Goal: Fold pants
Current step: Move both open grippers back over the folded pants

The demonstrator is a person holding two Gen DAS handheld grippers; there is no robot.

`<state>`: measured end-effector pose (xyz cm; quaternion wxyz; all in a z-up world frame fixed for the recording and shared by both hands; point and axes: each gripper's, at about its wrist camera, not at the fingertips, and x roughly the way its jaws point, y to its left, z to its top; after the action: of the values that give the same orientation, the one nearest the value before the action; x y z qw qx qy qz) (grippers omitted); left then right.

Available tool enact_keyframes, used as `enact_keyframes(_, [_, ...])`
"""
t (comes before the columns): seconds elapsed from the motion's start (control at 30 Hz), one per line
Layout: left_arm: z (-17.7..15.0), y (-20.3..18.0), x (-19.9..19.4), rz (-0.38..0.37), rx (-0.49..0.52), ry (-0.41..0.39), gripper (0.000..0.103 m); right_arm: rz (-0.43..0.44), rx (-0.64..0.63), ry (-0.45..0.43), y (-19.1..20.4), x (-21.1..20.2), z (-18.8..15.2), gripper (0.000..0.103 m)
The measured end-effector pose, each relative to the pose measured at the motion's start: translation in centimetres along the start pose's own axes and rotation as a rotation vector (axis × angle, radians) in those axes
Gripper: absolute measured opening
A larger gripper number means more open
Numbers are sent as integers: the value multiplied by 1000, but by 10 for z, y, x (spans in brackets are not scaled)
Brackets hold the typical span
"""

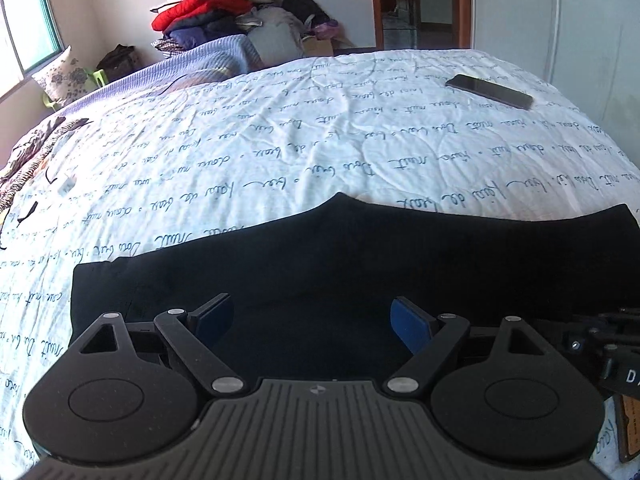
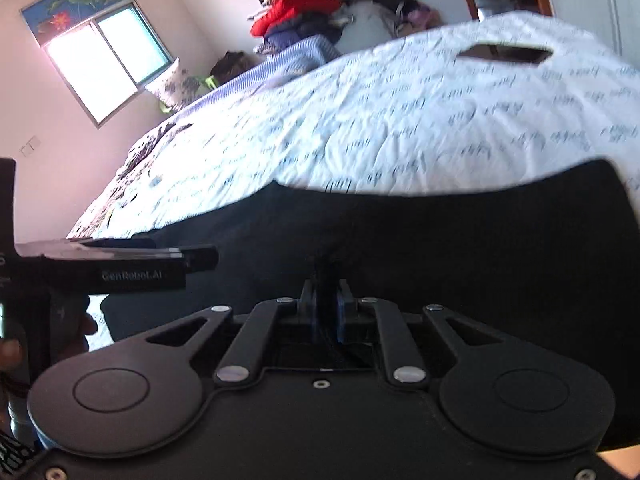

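Black pants [image 1: 360, 264] lie flat on the near part of the bed, on a white quilt with script print [image 1: 280, 132]. Long axis runs side to side across both views; one squared end sits at the left in the left wrist view, the other end rounds off toward the right in the right wrist view.

Left gripper [image 1: 312, 320]: jaws stand wide apart, blue pads facing each other, nothing between them. It hangs over the near long edge of the pants, toward the left end, pointing down and across the cloth. No contact visible.

Right gripper [image 2: 326, 300]: jaws drawn together. A dark ridge of black cloth rises right at the tips, so it looks clamped on a pinch of the pants; dark on dark and motion blur leave this short of certain. In its view the left gripper shows at the left edge, side-on.

A phone [image 1: 490, 91] lies on the far right of the quilt, well apart from the pants. Clothes pile [image 1: 208, 12] against the far wall.

Judgement: the right hand has the cloth, the left is free and nearer the left end. A fold along the long axis calls for the left to take that end's near edge first.
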<state>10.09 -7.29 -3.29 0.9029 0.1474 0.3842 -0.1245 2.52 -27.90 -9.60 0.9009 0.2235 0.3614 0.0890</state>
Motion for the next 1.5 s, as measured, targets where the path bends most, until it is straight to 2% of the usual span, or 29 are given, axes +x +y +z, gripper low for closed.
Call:
enact_keyframes(0.23, [-4,11,4,-17,-29,-2,88,-25,-48,-10,13,4,-5,11])
enact_keyframes(0.4, [-4,14,5,-35,-38,-7,88,-16,-163,26,51,25,-15,11])
enact_keyframes(0.47, [-5,15,5,-40,-35,-9,88,-51,-208,61,56,31,-19,18])
enact_keyframes(0.5, [-5,15,4,-47,-31,-13,88,-39,-201,73,56,29,-19,22])
enact_keyframes(0.53, [-5,15,2,-59,-22,-21,88,-9,-174,80,53,22,-16,34])
enact_keyframes(0.57, [-5,14,0,-74,-12,-33,88,25,-139,63,49,10,-12,42])
enact_keyframes(0.63, [-4,10,-6,-118,7,-66,88,49,-109,-16,37,-21,-1,43])
enact_keyframes(0.7, [-2,2,-13,-183,33,-102,88,-38,-112,-83,22,-45,14,43])
enact_keyframes(0.77, [2,-12,-16,-244,57,-122,89,-143,-130,-106,3,-53,29,46])
enact_keyframes(0.87, [8,-41,-7,-315,106,-106,92,-261,-118,-29,-35,-32,48,47])
enact_keyframes(0.93, [7,-60,6,-307,146,-74,90,-352,-88,51,-59,-9,53,46])
enact_keyframes(0.97, [5,-68,14,-284,169,-54,89,-374,-83,68,-64,-5,52,39])
enact_keyframes(1.03, [-1,-75,18,-222,207,-30,79,-372,-102,34,-55,-18,47,39])
enact_keyframes(1.1, [-9,-70,7,-223,231,-75,82,-339,-171,-17,-33,-39,36,47])
enact_keyframes(1.13, [-13,-68,1,-235,238,-92,86,-335,-208,-27,-23,-44,28,55])
enact_keyframes(1.17, [-17,-67,-5,-247,244,-102,88,-341,-255,-19,-13,-46,18,57])
enact_keyframes(1.23, [-25,-70,-10,-279,263,-114,93,-371,-331,30,-3,-38,1,57])
enact_keyframes(1.3, [-34,-80,-6,-286,305,-96,92,-406,-365,88,-5,-24,-12,57])
enact_keyframes(1.4, [-44,-94,-4,-213,357,-77,84,-406,-316,66,-5,-28,-9,56])
enact_keyframes(1.5, [-46,-87,-19,-253,336,-132,89,-368,-335,37,6,-35,-9,56])
